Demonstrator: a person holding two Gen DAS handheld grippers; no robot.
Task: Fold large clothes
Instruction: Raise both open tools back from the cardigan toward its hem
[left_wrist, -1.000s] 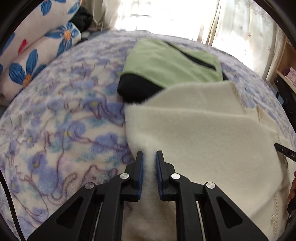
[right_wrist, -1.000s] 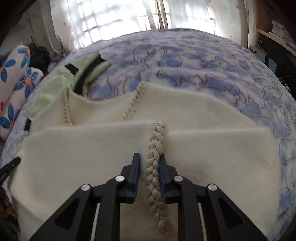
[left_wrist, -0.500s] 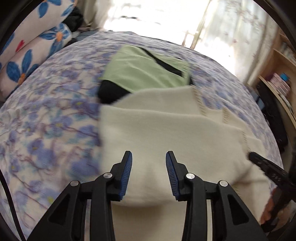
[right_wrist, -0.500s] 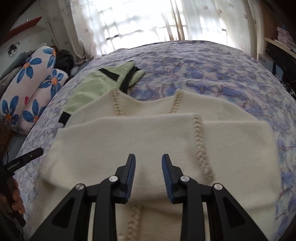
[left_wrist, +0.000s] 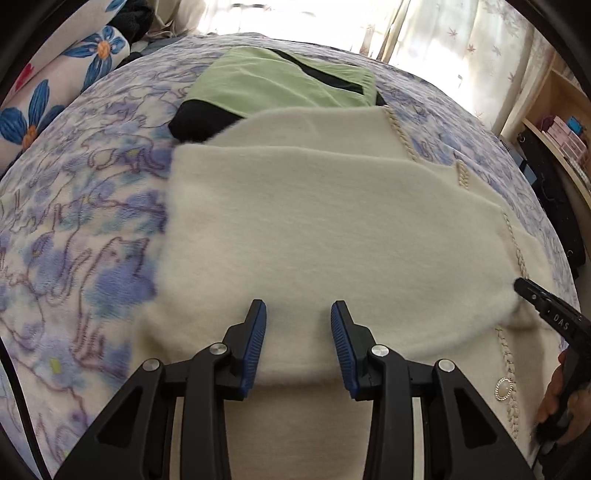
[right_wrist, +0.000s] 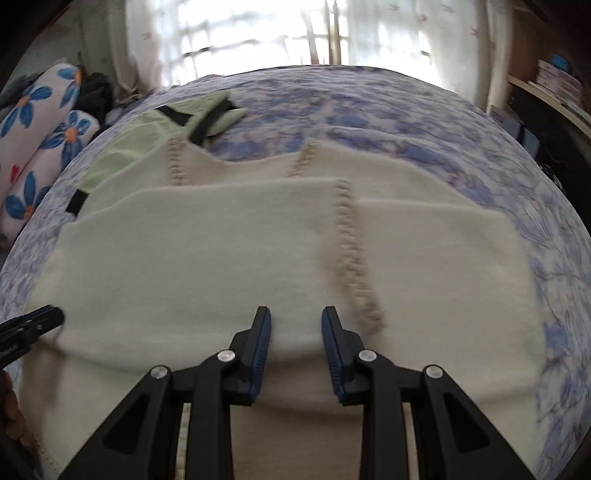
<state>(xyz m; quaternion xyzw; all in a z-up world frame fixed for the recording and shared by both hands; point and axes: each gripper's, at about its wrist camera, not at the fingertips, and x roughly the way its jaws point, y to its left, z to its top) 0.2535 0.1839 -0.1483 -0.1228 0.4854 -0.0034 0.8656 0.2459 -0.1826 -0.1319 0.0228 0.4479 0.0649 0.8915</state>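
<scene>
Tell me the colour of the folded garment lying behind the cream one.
Light green garment with black trim, clearest in the left wrist view.

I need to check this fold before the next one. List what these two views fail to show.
- Cream sweater: near hem cut off by the bottom edge and the left gripper, left wrist view.
- Green garment: near edge under the sweater, left wrist view.
- Braided trim: blurred, right wrist view.
- Shelf items: too small.
</scene>
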